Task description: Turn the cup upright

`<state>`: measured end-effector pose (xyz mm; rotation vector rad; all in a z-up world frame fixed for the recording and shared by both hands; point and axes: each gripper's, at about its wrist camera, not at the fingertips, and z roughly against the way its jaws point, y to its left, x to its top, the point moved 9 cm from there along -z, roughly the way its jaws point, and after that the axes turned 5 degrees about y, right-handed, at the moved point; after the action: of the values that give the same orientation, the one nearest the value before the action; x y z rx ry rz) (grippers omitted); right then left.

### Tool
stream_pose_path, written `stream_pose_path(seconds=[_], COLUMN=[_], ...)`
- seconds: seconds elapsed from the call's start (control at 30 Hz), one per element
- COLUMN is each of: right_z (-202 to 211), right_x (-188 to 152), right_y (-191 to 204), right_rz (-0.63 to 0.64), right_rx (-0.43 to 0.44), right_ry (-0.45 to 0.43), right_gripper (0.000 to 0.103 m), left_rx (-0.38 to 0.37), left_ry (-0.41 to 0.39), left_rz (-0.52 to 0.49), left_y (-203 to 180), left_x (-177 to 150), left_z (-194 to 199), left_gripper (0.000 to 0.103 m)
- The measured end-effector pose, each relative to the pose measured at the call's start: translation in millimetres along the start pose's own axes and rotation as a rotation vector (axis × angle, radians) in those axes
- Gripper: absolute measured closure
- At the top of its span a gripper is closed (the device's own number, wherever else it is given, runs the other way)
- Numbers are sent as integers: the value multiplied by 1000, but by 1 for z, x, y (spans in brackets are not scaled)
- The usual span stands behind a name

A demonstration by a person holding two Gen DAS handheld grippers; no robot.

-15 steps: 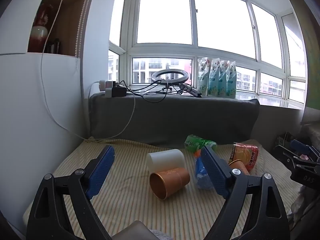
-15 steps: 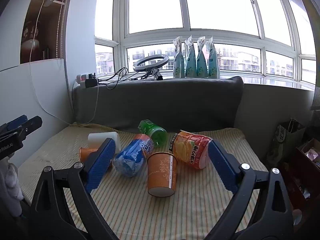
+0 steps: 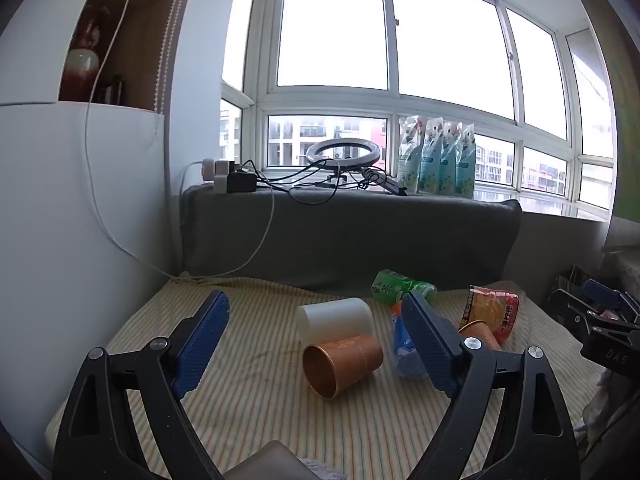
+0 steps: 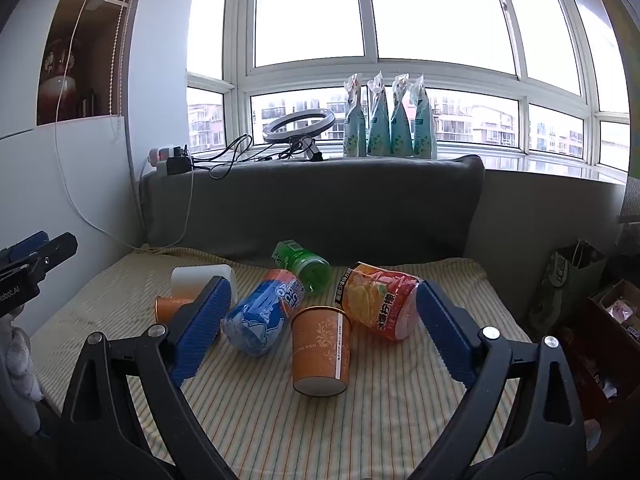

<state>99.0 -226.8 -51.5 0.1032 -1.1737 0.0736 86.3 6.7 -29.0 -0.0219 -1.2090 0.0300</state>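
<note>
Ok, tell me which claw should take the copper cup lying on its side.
Left. The copper cup lies ahead, between the open left claw's fingers, mouth toward it; from the right claw it sits left, half hidden behind a finger.

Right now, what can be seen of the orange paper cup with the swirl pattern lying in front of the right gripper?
The orange paper cup looks like printed paper, with pale swirls, a vertical seam strip and small lettering. It lies on its side on the striped cloth, its white base toward the camera and its dark-rimmed mouth pointing away. Its mouth end sits close to the blue bottle and the orange snack pack; contact is unclear. Nothing grips it.
</note>
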Motion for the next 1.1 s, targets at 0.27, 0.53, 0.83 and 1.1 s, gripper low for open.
stream_pose_path(seconds=[0.27, 0.53, 0.83, 1.1], right_z=[-6, -6, -7, -8], right_x=[-1, -2, -2, -2], right_y=[3, 3, 3, 4], right_rz=[4, 5, 6, 8], right_rx=[-4, -4, -5, -6], right_ry=[5, 6, 6, 6], right_gripper=[7, 7, 7, 7], left_rx=[-1, -2, -3, -4], left_ry=[-2, -1, 0, 0], left_rz=[-1, 1, 3, 3], left_y=[0, 1, 1, 1], left_x=[1, 1, 3, 3], left_z=[1, 2, 2, 2], left_gripper=[15, 15, 15, 15])
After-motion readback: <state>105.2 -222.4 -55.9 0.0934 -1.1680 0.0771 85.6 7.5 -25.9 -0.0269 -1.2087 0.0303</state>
